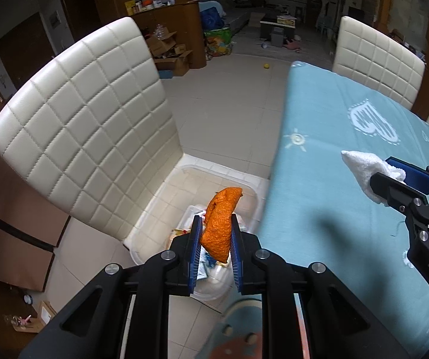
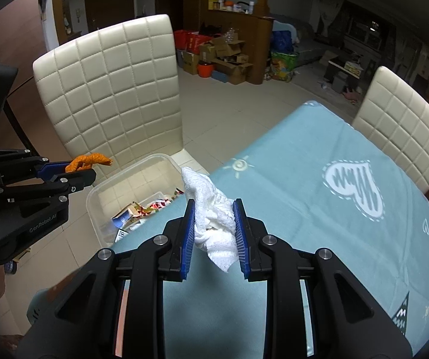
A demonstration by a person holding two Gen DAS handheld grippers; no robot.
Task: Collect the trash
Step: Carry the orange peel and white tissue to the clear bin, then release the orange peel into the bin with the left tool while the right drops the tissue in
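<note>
Right wrist: wrappers (image 2: pixel 147 209) in bin (image 2: pixel 100 191).

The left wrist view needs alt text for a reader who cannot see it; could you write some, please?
The left gripper pinches a curled orange peel above a clear plastic bin of wrappers on the tiled floor, beside a cream quilted chair. At right, the right gripper holds a crumpled white tissue over the light-blue tablecloth.
</note>
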